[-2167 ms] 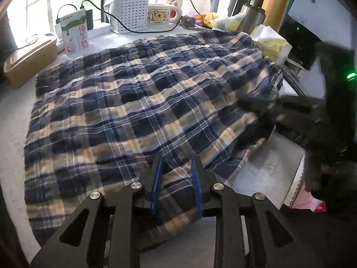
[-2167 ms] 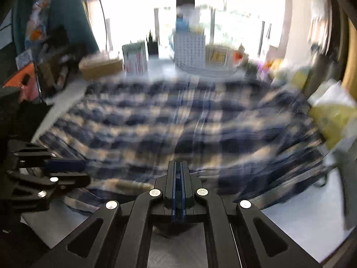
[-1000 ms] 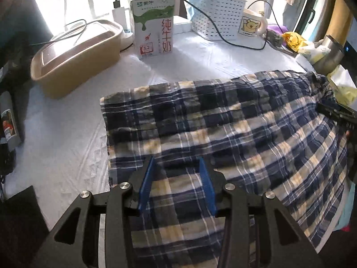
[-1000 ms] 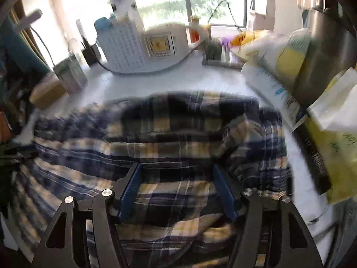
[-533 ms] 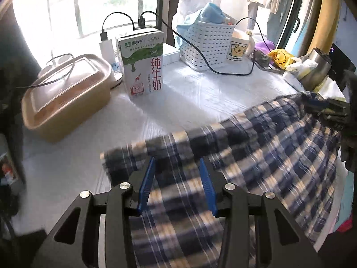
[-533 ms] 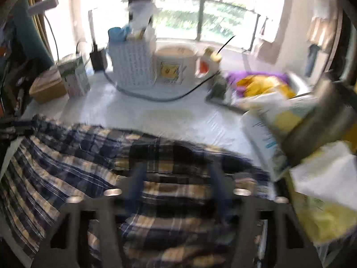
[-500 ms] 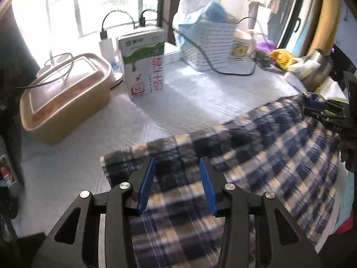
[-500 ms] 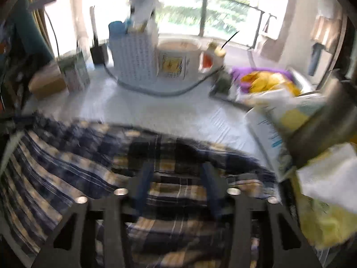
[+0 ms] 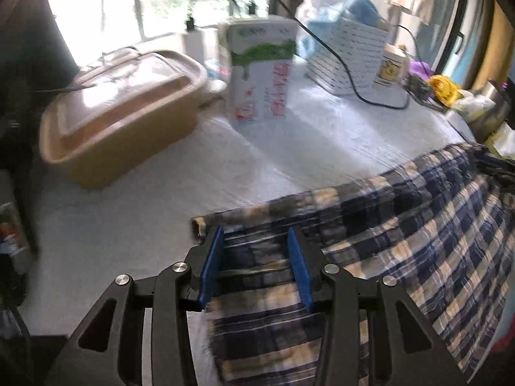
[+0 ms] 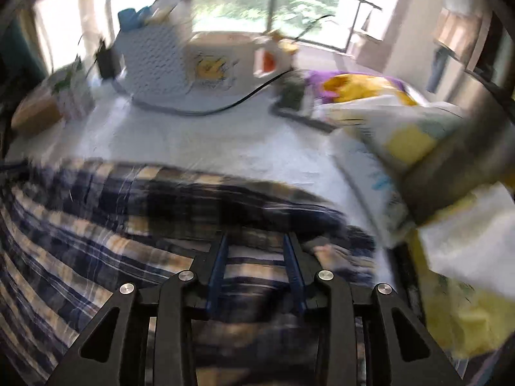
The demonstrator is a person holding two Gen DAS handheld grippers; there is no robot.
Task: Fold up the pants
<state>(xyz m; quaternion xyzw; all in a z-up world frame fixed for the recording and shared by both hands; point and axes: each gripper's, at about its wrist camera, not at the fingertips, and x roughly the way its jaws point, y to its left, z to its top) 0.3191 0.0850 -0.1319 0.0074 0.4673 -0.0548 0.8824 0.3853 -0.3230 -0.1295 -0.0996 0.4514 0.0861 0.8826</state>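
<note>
- Left wrist view: the left gripper [image 9: 256, 267] is seen with its blue-padded fingers [image 9: 210, 265] spread wide, with plaid cloth visible between them and nothing clamped.
- The plaid pants [image 9: 418, 225] are laid on the white-covered table [image 9: 289, 148], running from the near edge of the view away to the right; a rolled or folded edge is seen just ahead of the fingertips.
- Behind the pants, a tan lidded container [image 9: 122, 115], a milk carton [image 9: 260, 70], a white basket [image 9: 351, 54] and a mug [image 9: 391, 69] are set well apart from the cloth, with a black cable [image 9: 354, 80] draped across the basket.
- Right wrist view, heavily blurred: the right gripper [image 10: 256, 265] is likewise held wide apart above the pants [image 10: 96, 212], gripping nothing.
- To the right, yellow and white bags [image 10: 386, 122] are piled beside the cloth.
</note>
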